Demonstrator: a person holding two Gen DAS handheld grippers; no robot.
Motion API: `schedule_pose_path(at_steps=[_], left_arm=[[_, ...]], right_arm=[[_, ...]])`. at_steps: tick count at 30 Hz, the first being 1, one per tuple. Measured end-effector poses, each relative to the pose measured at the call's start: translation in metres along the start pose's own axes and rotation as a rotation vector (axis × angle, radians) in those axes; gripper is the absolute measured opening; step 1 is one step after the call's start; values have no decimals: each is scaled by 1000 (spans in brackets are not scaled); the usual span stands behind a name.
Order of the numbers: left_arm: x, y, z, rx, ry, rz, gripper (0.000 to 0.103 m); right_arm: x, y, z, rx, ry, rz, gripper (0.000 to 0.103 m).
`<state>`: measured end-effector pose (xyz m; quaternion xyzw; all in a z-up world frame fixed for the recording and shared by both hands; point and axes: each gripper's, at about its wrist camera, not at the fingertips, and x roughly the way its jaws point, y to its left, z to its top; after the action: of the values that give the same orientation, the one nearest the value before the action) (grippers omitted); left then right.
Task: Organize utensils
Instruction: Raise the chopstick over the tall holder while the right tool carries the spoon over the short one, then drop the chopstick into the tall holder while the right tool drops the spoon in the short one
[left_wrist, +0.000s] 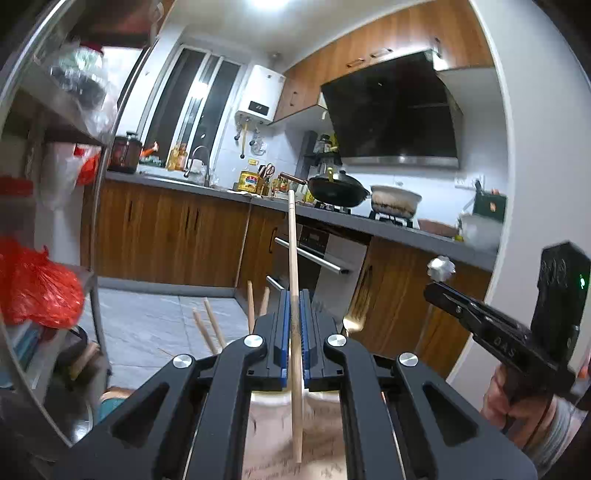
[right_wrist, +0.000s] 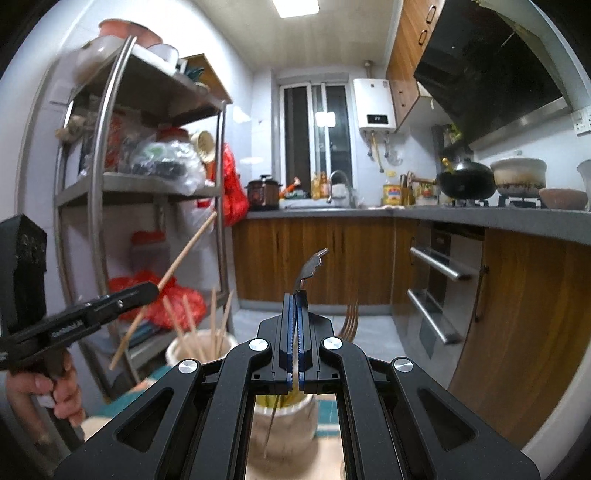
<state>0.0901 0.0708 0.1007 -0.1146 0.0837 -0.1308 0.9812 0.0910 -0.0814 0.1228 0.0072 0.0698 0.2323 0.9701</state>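
Chopstick and spoon are both in the air at once, which puts this sorting job somewhere in its middle rather than at either end. At the lower centre of the left wrist view, the left claw (left_wrist: 294, 306) is clamped on a long pale wooden chopstick (left_wrist: 293, 258), which runs up past the blue pads and hangs down below them. At the lower centre of the right wrist view, the right claw (right_wrist: 295, 306) is pinched on the thin stem of a silver metal utensil with an ornate scrolled end (right_wrist: 312, 267); I take it for a spoon or fork handle, though the working end is hidden beneath the claw. Low in the right wrist view stand two pale ceramic holders: the one at lower left (right_wrist: 173, 350) bristles with several more wooden chopsticks (right_wrist: 212, 325), and the one directly under the right claw (right_wrist: 291, 417) has a gold-toned metal fork (right_wrist: 351, 321) rising just right of the claw. So the pieces look partly sorted already, wood in one pot and metal in the other, but I cannot tell whether these two are being lifted out or carried in. Either way they are not yet set down, and the chopsticks in the pot may still need attention.
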Motion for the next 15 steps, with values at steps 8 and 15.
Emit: schedule_pose_path(at_steps=[8,15], left_arm=[[48,15,7,-72,-15,-25,5],[70,5,-14,22,-19,33,5]], right_arm=[[35,-8,8,40,-41,-42,3],[57,-12,-4,59,-44,-80,3]])
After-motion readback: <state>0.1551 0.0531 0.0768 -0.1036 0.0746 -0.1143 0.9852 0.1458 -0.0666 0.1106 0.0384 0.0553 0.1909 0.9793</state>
